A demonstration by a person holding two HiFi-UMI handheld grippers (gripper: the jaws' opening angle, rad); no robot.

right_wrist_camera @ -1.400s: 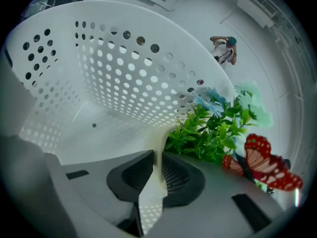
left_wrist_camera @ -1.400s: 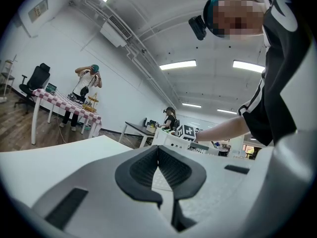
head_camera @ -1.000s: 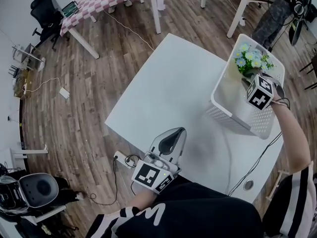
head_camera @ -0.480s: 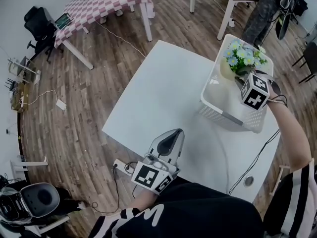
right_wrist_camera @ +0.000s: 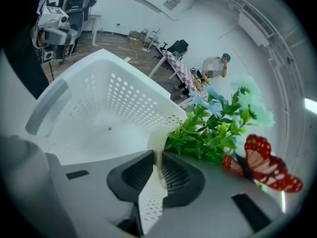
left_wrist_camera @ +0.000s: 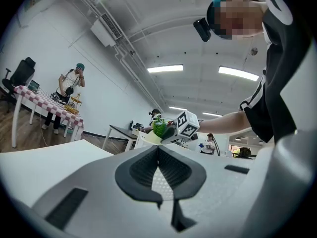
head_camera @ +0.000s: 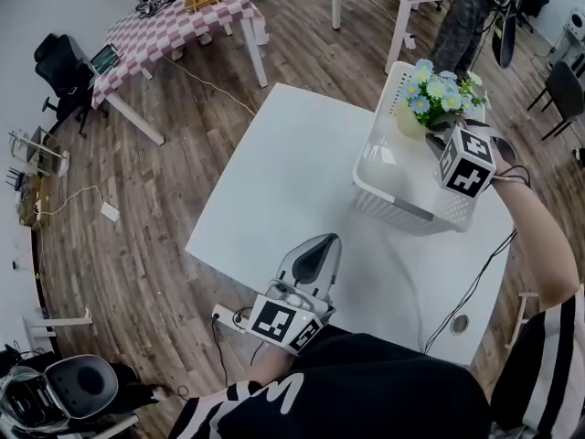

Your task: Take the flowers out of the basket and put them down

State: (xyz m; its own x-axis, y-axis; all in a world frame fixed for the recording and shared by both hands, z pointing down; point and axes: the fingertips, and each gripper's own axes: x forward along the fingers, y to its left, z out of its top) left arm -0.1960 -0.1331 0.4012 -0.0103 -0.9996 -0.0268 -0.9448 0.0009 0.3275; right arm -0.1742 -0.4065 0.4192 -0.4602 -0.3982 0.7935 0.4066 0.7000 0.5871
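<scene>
The flowers (head_camera: 443,90), pale blue blooms over green leaves, sit in a cream pot (head_camera: 409,122) held at the far end of the white perforated basket (head_camera: 402,213), the blooms well above its rim. A red butterfly (right_wrist_camera: 265,165) ornament is stuck in among the leaves. The right gripper (head_camera: 437,143) has its fingers clamped on the thin rim of the pot, which shows as a cream wall pinched between the two dark pads (right_wrist_camera: 173,172), with the basket's open inside below it. The basket stands on the far right part of the white table (head_camera: 292,181). The left gripper (head_camera: 315,250) hangs near the table's near edge, well apart from the basket, its fingers closed together with nothing between them. Across the wood floor stands a checkered table (head_camera: 174,21).
</scene>
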